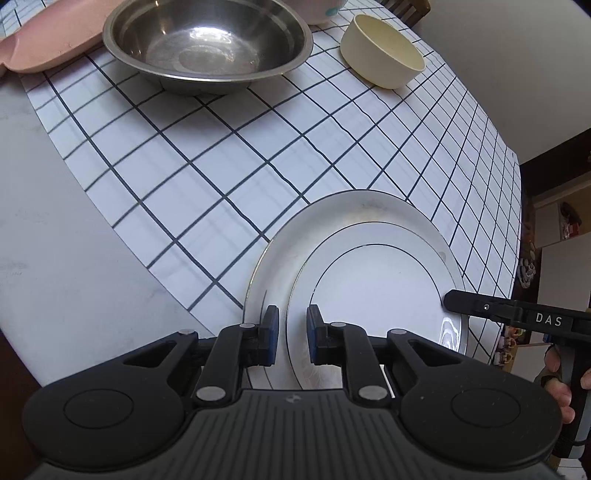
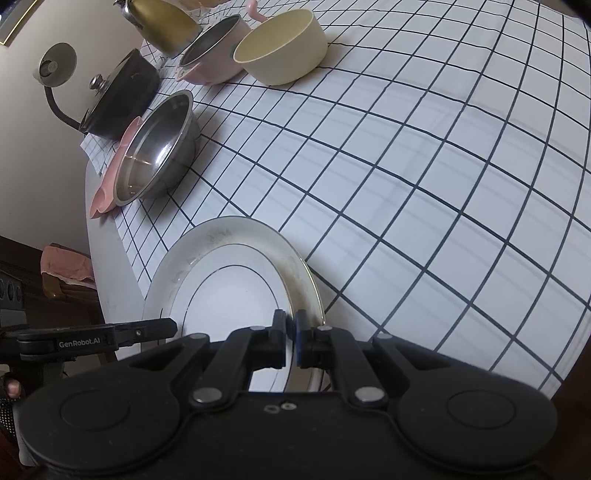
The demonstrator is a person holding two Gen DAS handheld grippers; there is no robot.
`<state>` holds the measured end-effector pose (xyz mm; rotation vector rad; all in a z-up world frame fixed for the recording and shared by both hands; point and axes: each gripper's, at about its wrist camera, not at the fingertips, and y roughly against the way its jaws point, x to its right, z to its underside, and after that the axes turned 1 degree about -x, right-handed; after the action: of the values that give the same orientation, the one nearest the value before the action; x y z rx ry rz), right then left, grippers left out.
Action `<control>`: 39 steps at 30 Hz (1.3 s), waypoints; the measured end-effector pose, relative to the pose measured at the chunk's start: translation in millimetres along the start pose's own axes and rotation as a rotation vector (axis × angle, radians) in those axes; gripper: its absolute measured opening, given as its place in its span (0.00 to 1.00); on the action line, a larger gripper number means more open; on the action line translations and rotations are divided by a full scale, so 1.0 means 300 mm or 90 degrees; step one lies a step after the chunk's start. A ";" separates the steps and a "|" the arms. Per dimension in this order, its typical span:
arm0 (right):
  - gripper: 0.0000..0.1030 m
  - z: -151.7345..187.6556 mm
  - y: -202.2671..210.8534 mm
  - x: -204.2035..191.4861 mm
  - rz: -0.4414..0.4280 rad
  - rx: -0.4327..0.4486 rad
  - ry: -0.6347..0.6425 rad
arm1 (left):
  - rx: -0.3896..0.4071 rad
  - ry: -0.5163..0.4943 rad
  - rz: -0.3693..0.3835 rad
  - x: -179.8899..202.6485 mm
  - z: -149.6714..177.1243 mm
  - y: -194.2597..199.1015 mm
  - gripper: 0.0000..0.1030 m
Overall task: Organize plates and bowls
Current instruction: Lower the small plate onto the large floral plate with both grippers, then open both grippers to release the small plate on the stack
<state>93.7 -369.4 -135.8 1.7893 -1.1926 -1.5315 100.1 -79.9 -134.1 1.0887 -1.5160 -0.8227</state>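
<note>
A white plate with thin dark rings lies on the checked cloth near the table's front edge. My left gripper is closed down to a narrow gap on the plate's left rim, which runs between its pads. My right gripper is shut on the opposite rim. Each gripper appears in the other's view as one black finger at the plate's edge: the right gripper and the left gripper. A steel bowl and a cream bowl stand farther back.
A pink plate lies beside the steel bowl. A pink pot, a black lidded pot and a gold kettle line the far edge. Bare grey tabletop borders the cloth. A person's hand holds the right gripper.
</note>
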 end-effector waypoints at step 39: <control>0.46 0.110 0.185 -0.316 0.044 0.125 0.209 | 0.198 -0.118 -0.079 0.171 0.137 0.302 0.15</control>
<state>47.3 -310.3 -49.2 2.0079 -1.2572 -1.0597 38.4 -97.9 -42.6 1.3757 -1.7883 -0.8063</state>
